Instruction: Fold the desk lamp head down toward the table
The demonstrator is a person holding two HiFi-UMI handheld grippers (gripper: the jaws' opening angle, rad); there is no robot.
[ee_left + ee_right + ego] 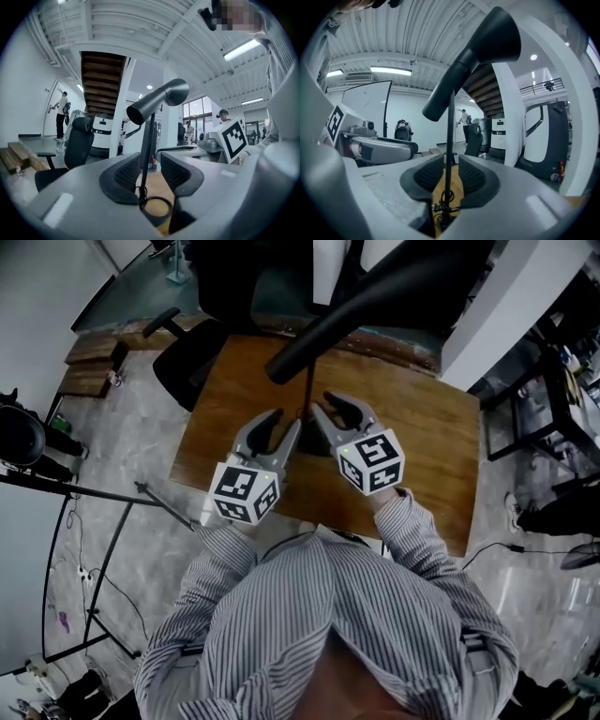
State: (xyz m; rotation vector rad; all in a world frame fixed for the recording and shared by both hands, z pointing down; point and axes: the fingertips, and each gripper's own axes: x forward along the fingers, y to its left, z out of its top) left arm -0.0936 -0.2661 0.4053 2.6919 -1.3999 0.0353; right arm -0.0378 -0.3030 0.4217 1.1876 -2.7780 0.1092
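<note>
Two grippers bracketed the desk lamp.
Left gripper and right gripper stood part-open, holding nothing; lamp stem just beyond their fingertips.

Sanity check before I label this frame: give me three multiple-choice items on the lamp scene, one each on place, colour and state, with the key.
1. Where does the lamp stand?
A) on a shelf
B) on the wooden table
C) on a windowsill

2. What colour is the lamp head?
A) white
B) red
C) black

3. How is the lamp head set?
A) raised on top of its pole, tilted
B) folded down flat onto the table
C) taken off the lamp

Key:
1 B, the head view shows its base on the wood.
2 C, it reads black in all three views.
3 A, both gripper views show it high on the upright pole.
</note>
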